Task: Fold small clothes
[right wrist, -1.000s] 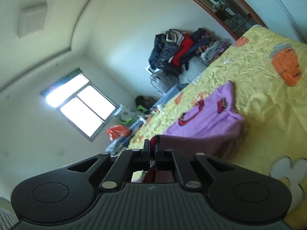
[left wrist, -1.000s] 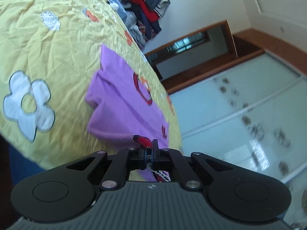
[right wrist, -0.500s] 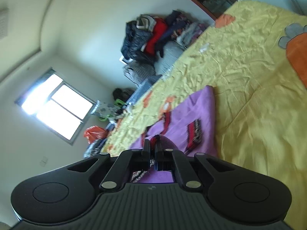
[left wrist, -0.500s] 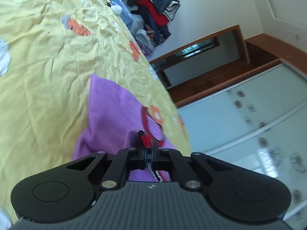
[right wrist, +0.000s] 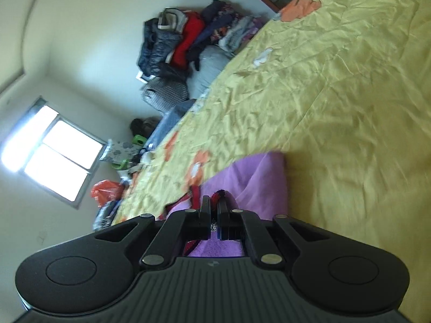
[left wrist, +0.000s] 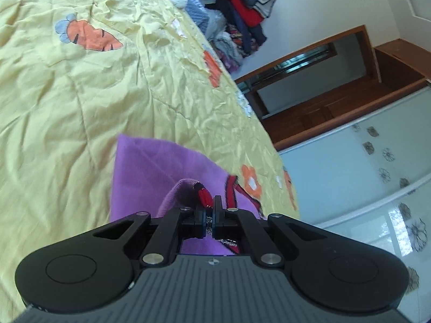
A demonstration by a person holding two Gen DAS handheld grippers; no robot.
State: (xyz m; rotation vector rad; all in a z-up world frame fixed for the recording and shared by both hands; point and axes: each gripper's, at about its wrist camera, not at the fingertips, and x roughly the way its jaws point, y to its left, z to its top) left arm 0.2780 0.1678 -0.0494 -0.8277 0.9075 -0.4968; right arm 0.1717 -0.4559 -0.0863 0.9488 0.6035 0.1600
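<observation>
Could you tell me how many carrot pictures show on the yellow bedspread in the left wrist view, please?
2 clear carrots: one upper left, one by the bedspread's right edge near the purple garment. Other orange patches look like flowers or are unclear.

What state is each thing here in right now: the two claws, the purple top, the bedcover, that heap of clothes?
left gripper: shut on purple garment.
right gripper: shut on purple garment.
purple garment: partly on the bed, red-trimmed edge lifted.
yellow bedspread: spread, wrinkled.
clothes pile: heaped, unfolded.

One purple garment [left wrist: 150, 167], one yellow bedspread [left wrist: 80, 102], one clothes pile [right wrist: 188, 40], one window [right wrist: 54, 158], two grippers
</observation>
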